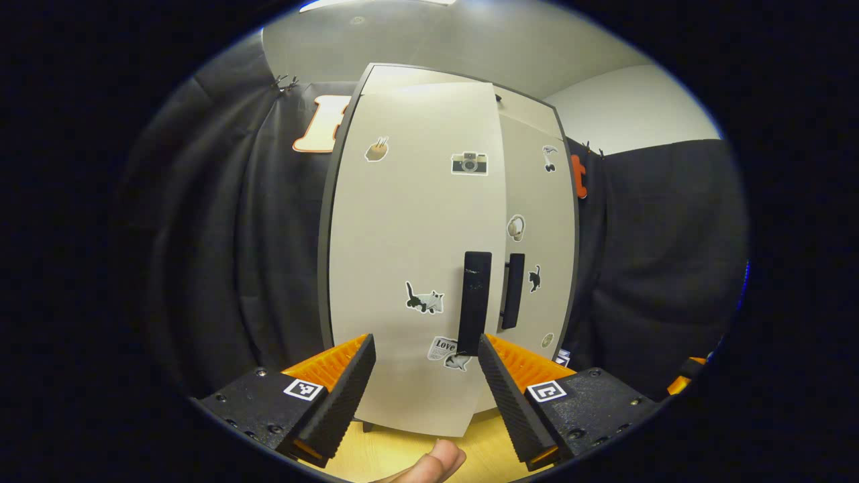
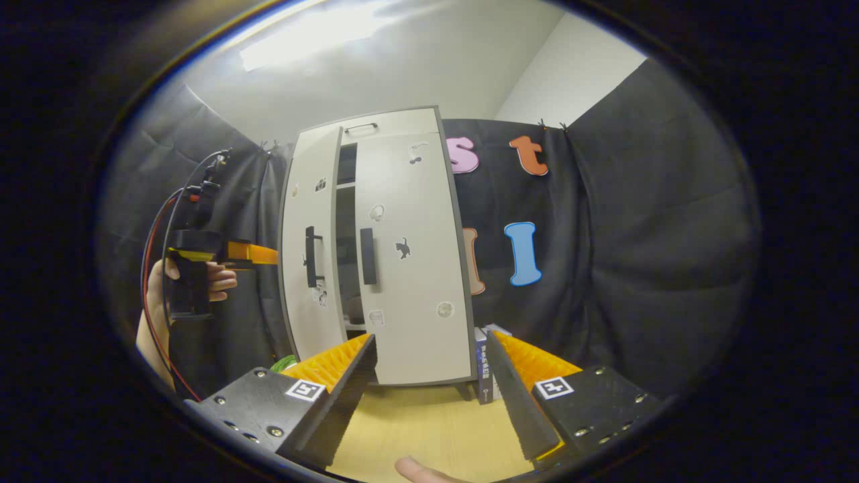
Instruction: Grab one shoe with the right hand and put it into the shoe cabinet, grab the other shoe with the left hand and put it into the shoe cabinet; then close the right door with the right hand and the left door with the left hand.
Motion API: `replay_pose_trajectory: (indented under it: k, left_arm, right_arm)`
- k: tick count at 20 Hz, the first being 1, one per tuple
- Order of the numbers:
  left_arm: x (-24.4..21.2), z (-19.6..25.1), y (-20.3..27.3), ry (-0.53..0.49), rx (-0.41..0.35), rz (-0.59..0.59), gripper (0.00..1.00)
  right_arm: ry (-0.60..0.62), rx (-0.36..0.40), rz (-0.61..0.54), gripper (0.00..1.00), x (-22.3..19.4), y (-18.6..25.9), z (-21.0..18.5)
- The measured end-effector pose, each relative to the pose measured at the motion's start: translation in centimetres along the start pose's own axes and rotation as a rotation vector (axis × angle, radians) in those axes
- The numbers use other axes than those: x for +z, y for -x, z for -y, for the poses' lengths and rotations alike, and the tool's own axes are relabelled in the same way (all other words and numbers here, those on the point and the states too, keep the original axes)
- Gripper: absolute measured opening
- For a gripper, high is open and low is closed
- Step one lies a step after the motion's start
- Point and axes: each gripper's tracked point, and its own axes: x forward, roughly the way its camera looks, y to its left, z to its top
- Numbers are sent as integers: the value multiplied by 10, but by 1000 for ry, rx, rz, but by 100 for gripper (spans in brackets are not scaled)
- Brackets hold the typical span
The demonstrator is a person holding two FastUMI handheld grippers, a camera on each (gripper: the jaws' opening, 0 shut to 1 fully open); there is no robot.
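The pale shoe cabinet [image 1: 416,221] fills the left gripper view, close ahead. Its left door [image 1: 409,268] stands slightly ajar, overlapping the right door [image 1: 540,241]. Each door has a black vertical handle: the left handle [image 1: 474,302] and the right handle [image 1: 513,290]. My left gripper [image 1: 426,376] is open, facing the left door, with one fingertip just below the left handle. In the right gripper view the cabinet [image 2: 409,268] stands farther off, with a dark gap between the ajar left door [image 2: 310,288] and the right door [image 2: 413,282]. The left gripper [image 2: 268,255] points at the left door's outer face. My right gripper [image 2: 429,365] is open and holds nothing.
The cabinet stands on a light wooden floor [image 2: 429,422]. A few books [image 2: 484,365] lean by its right foot. Black cloth hangs behind and to both sides. A hand [image 2: 201,282] holds the left gripper, with cables trailing from it.
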Motion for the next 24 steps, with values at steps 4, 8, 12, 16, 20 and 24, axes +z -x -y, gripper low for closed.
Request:
replay_pose_trajectory:
  k: [4, 8, 12, 16, 20, 24]
  left_arm:
    - [-8, 0, 25, -14, 33, 4, 95]
    - [-24, 0, 38, -32, 70, -26, 95]
    - [-39, 2, 49, -51, 94, -25, 94]
    - [-49, 3, 63, -52, 130, -26, 95]
    - [-55, 1, 81, -34, 181, 11, 95]
    - [-52, 10, 97, -35, 194, 49, 95]
  right_arm:
    - [0, 2, -17, 98, -1, -7, -5]
    - [16, 0, -29, 98, 0, -14, -11]
    - [52, 17, -26, 98, 12, -24, -23]
    - [99, 29, -47, 98, 24, -40, -34]
    - [137, 71, -86, 97, 28, -54, -47]
    - [172, 61, -121, 98, 19, -67, -46]
